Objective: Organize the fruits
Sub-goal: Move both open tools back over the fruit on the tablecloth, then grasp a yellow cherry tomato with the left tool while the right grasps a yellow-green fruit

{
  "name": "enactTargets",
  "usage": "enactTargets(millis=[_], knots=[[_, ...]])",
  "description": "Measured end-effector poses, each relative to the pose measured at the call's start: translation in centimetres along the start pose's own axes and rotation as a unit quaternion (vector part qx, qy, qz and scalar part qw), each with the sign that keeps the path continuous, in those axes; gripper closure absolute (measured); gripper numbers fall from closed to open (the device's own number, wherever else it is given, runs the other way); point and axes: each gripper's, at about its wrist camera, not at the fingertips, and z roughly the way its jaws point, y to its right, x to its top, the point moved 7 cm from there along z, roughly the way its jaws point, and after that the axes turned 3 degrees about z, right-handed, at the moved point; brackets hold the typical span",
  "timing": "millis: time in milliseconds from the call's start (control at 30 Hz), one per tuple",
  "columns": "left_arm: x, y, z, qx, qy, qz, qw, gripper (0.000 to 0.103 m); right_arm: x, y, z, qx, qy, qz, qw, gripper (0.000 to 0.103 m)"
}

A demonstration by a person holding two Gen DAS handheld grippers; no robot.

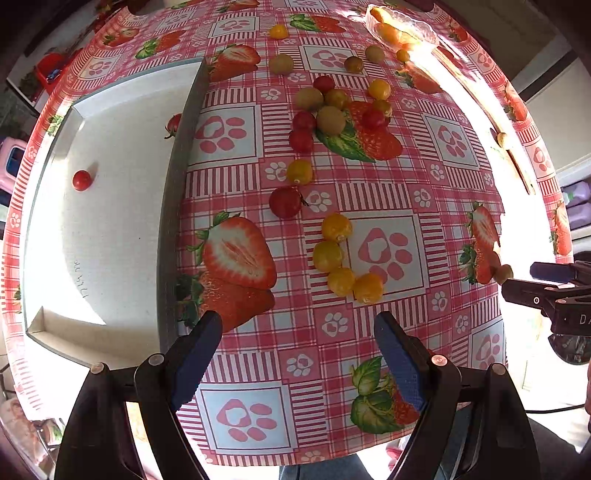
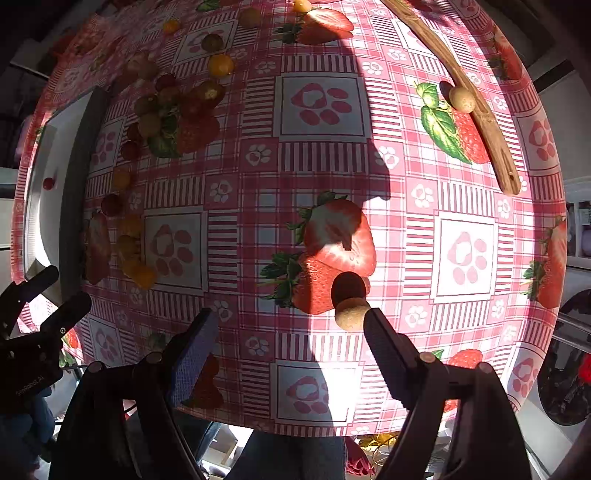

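Small round fruits lie scattered on the strawberry-print tablecloth: several yellow ones (image 1: 337,254), red ones (image 1: 285,202) and greenish-brown ones (image 1: 331,120). A white tray (image 1: 122,110) at the left holds one red fruit (image 1: 81,180). My left gripper (image 1: 299,328) is open and empty above the cloth, short of the yellow cluster. My right gripper (image 2: 288,325) is open; a tan fruit (image 2: 351,314) lies on the cloth just inside its right fingertip (image 2: 380,328), apart from the left one. The right gripper also shows at the right edge of the left wrist view (image 1: 546,284).
A clear glass bowl (image 1: 402,29) with orange fruits stands at the far right of the table. A wooden stick (image 2: 476,103) lies along the right side with another tan fruit (image 2: 461,99) against it. The table's near edge runs just below both grippers.
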Motion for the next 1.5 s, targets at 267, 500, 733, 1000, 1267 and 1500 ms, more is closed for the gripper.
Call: enactTargets(millis=[267,500,733,1000,1267,1500], knots=[[-0.9,3.6,1.9,0.006,-0.014,-0.079,0.9968,0.018,-1.8,4.8,1.2,0.011,-0.014,-0.051,0.999,0.019],[-1.0,4.6,3.7,0.012,-0.029,-0.123,0.9919,0.03,-2.0,5.0,2.7,0.001,-0.005,-0.084,0.996,0.022],[-1.4,4.9,3.9,0.011,-0.02,-0.178,0.9838,0.031,-2.1,4.4,3.1,-0.007,0.009,-0.113,0.994,0.031],[1.0,3.6,3.4,0.032,-0.016,-0.19,0.9811,0.078,-0.9,-0.7,3.2,-0.036,0.017,-0.134,0.99,0.074],[0.5,1.9,1.3,-0.019,0.001,-0.183,0.983,0.081,-0.9,0.1,2.4,0.001,0.017,-0.121,0.993,0.074],[-0.7,1.0,-1.6,-0.015,0.014,-0.156,0.9875,0.081,0.7,0.4,0.2,0.04,0.02,-0.111,0.993,0.074]])
